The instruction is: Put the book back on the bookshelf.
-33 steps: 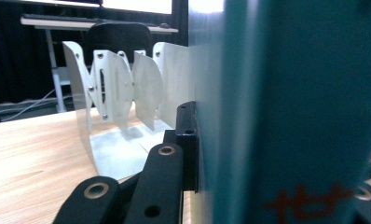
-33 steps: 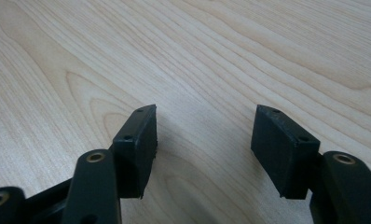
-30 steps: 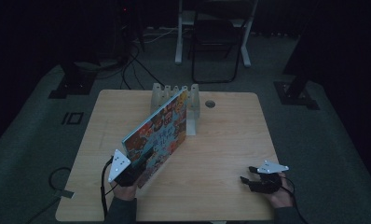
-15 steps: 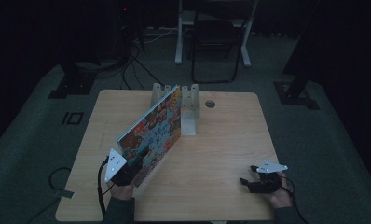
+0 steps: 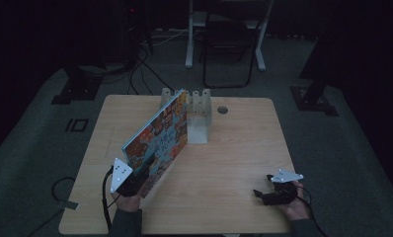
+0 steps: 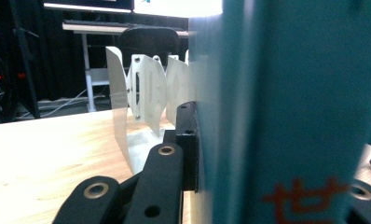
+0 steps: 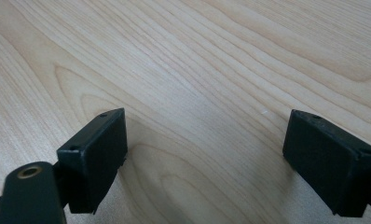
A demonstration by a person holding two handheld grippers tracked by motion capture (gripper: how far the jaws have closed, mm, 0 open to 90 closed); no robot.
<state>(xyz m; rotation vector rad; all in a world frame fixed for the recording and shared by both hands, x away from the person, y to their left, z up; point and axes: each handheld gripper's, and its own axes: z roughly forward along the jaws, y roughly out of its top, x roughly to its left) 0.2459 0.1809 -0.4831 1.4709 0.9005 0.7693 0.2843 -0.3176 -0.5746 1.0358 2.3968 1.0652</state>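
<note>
Left gripper [image 5: 144,170]: low at bench [image 5: 234,148] near edge, fingers clamped on picture book [image 5: 157,140], tilted, far end at white rack [image 5: 198,106]. Right gripper [image 7: 204,154]: resting low, fingers just opening, nothing between.

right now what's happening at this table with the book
A person holds a picture book upright on its edge with the left tongs, shut on its near end; its far end reaches into the white slotted rack. The right tongs rest on the wooden table; their jaws have just been opening, nothing between them.
</note>
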